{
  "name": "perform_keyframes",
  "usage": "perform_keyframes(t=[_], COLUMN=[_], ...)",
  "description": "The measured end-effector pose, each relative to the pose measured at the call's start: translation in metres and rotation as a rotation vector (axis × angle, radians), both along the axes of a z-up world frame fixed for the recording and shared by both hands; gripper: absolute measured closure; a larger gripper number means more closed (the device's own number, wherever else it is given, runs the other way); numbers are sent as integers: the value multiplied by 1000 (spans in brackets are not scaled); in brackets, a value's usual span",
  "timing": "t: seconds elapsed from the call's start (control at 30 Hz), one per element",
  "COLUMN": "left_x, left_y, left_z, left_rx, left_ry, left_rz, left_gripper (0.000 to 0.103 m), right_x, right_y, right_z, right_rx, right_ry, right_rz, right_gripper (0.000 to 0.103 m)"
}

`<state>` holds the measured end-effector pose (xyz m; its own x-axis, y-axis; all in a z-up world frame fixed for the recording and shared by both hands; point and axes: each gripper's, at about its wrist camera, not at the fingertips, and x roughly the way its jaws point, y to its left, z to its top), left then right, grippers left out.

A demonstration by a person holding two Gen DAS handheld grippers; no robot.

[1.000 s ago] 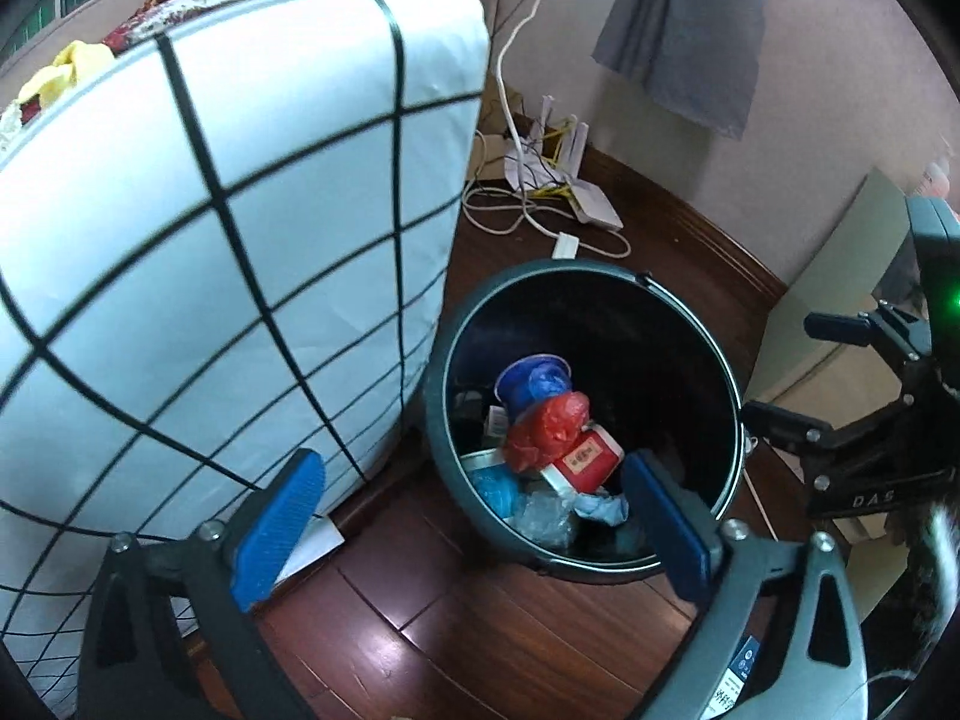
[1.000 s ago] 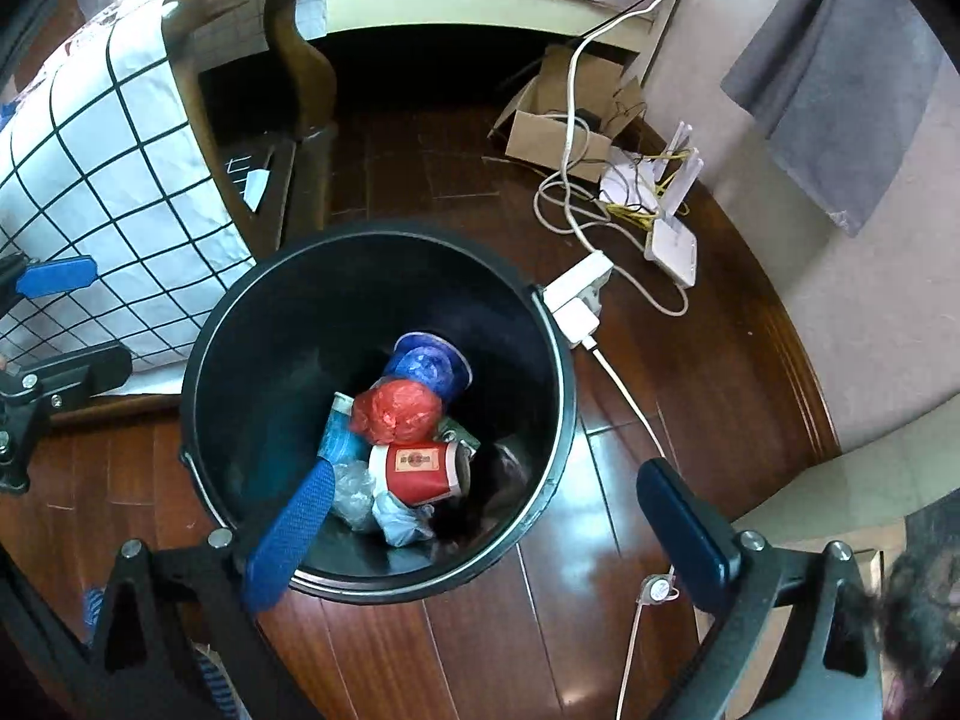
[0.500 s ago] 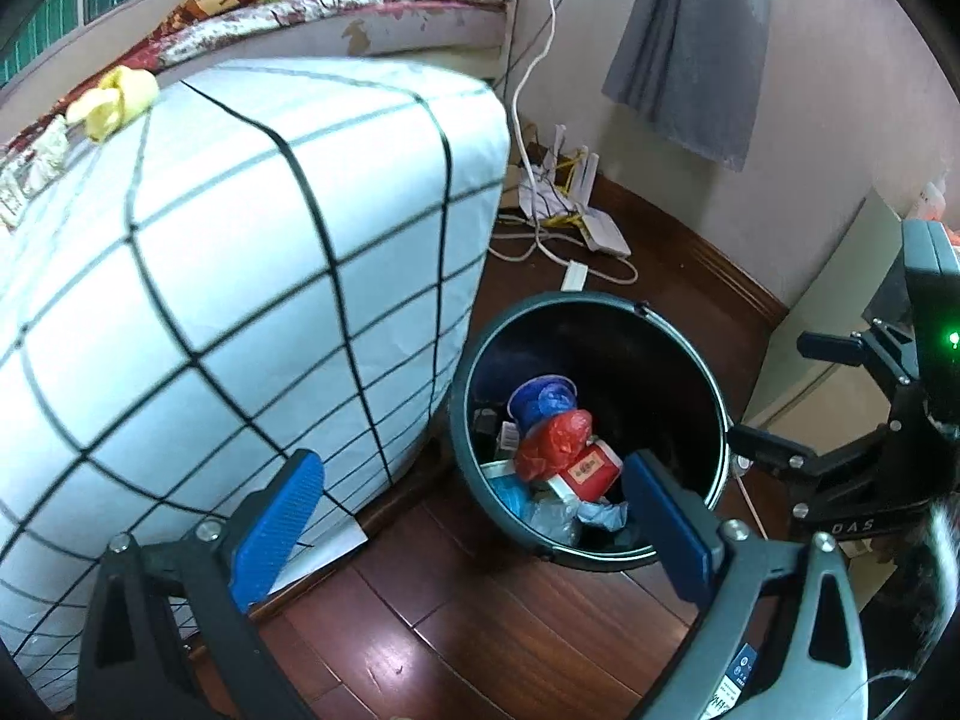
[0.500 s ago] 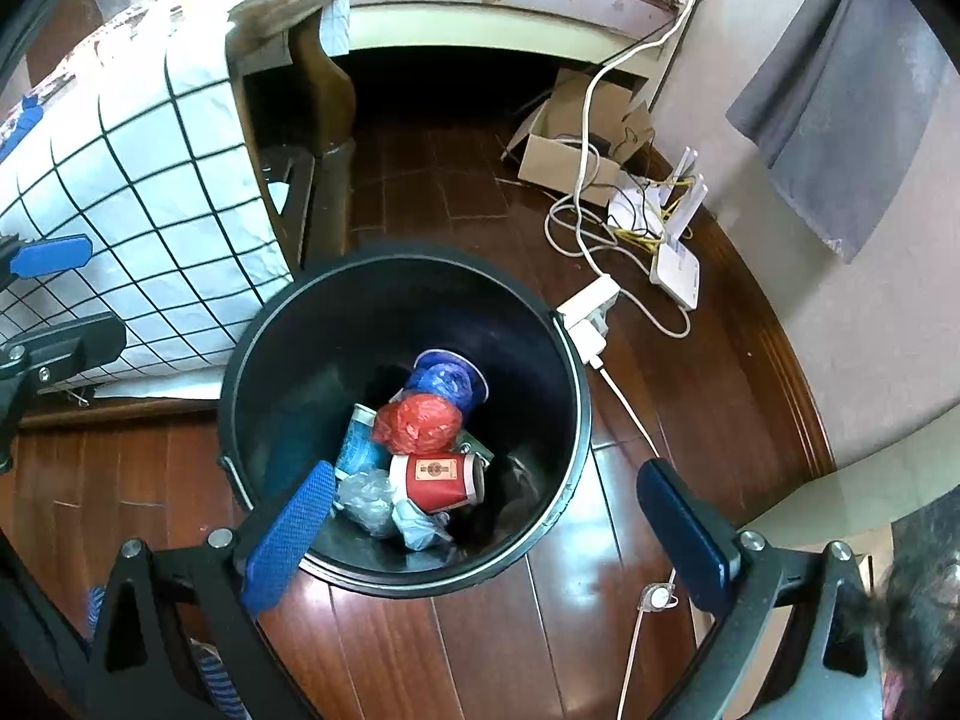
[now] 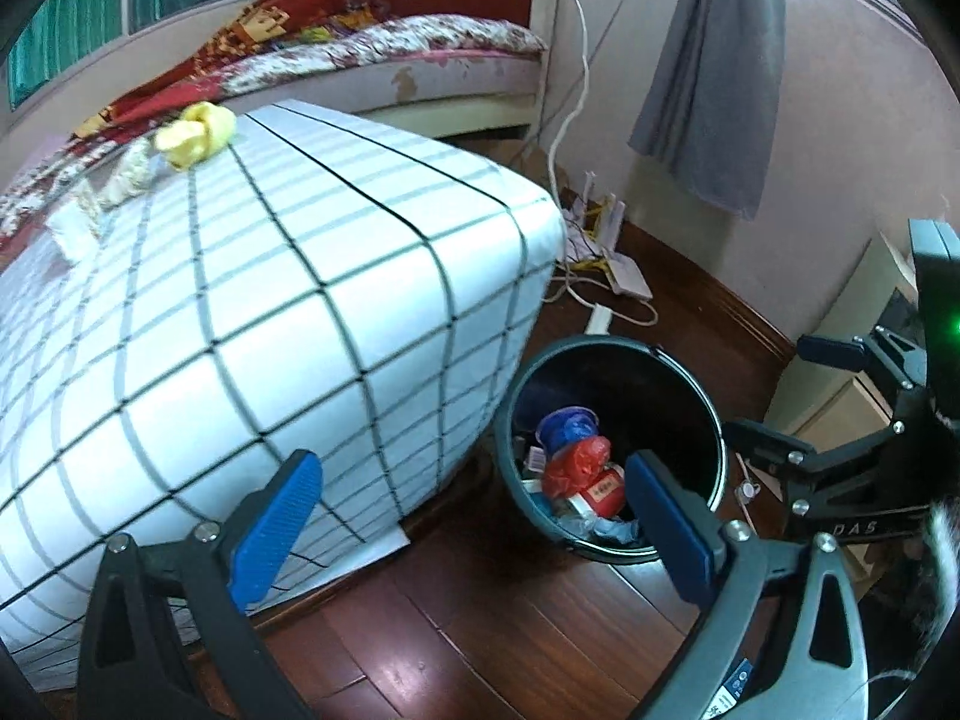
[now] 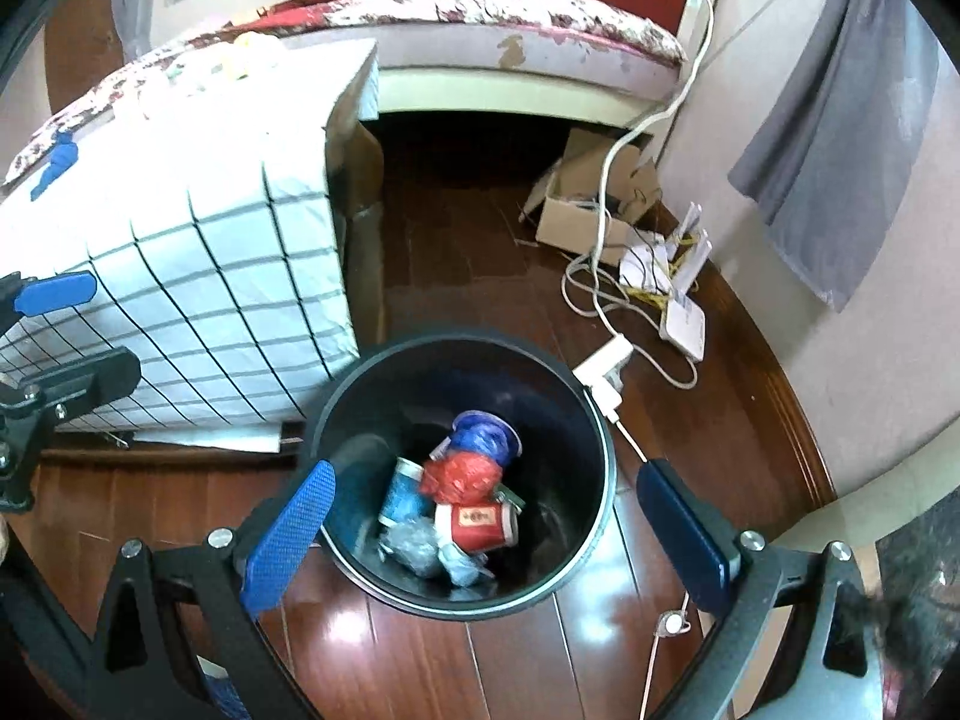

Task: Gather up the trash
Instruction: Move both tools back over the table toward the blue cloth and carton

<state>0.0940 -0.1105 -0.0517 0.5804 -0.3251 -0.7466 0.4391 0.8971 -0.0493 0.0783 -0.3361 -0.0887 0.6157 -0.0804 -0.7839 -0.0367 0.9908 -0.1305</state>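
A dark round trash bin [image 6: 600, 450] stands on the wood floor beside a table under a white checked cloth [image 5: 300, 300]; the bin also shows in the left wrist view [image 5: 714, 420]. Inside lie a red bag [image 6: 459, 474], a blue cup [image 6: 483, 429], a red paper cup [image 6: 477, 525] and clear wrappers. On the cloth's far end lie a yellow crumpled piece [image 5: 195, 135] and pale scraps [image 5: 123, 180]. My left gripper [image 5: 474, 522] is open and empty, above the floor beside the bin. My right gripper [image 6: 492, 540] is open and empty, above the bin.
A bed [image 6: 510, 30] stands behind the table. A cardboard box [image 6: 591, 204], a white router [image 6: 681, 312], a power strip [image 6: 606, 366] and cables lie on the floor by the wall. A grey cloth [image 5: 714, 72] hangs on the wall.
Both grippers have risen and pulled back from the bin, which looks smaller now. The table top with the yellow piece has come into the left wrist view. Both stay open.
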Motion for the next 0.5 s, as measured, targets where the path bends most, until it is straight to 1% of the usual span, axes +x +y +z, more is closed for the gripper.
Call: perform_keyframes(t=[0.27, 0.5], left_x=[0, -3], left_y=[32, 56], left_z=[17, 25], left_rx=[-10, -14], left_ry=[-49, -76], left_rz=[73, 115], left_gripper=[1, 1], right_x=[12, 14], right_y=[28, 50], right_z=[32, 43], right_rx=[-1, -3], right_ry=[-69, -89], right_rz=[4, 39], right_gripper=[1, 1])
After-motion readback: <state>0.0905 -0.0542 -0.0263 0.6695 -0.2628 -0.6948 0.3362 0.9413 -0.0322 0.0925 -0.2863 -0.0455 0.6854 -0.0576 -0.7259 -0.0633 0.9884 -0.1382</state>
